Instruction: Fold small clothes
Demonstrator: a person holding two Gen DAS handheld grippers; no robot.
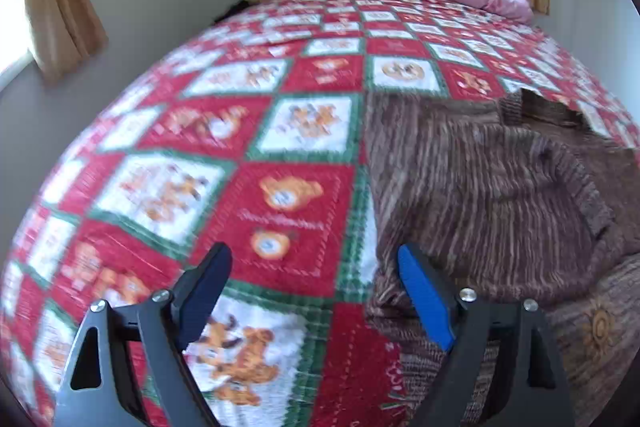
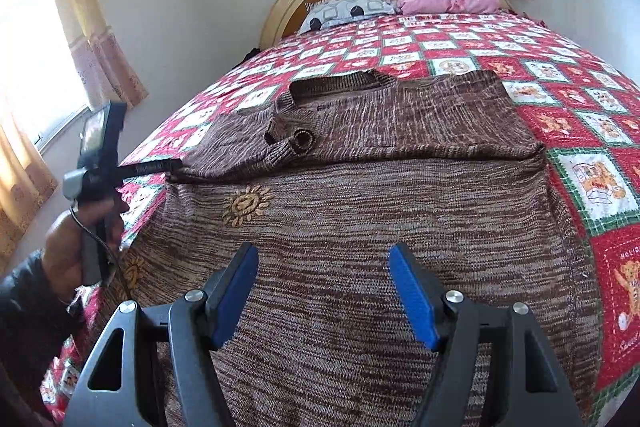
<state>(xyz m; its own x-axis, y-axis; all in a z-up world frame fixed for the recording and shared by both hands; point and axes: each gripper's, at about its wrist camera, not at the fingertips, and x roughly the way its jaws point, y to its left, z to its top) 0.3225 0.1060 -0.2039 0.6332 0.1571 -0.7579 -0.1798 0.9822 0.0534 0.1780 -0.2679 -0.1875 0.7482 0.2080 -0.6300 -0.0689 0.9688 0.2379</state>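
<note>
Brown marled knit sweater (image 2: 360, 211) is spread on quilted red/white/green patchwork bedspread (image 1: 280, 131), upper part folded over, ribbed cuff on top. Right gripper (image 2: 324, 291) is held w/ jaws apart above the knit, nothing gripped. Left gripper (image 1: 316, 287) is likewise released, jaws wide at sweater's left edge. Sun motif (image 2: 245, 205) is embroidered.

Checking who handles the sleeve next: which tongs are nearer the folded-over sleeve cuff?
Left. The left tongs sit at the sweater's left edge beside the sleeve cuff; the right tongs hover over its lower body.
</note>
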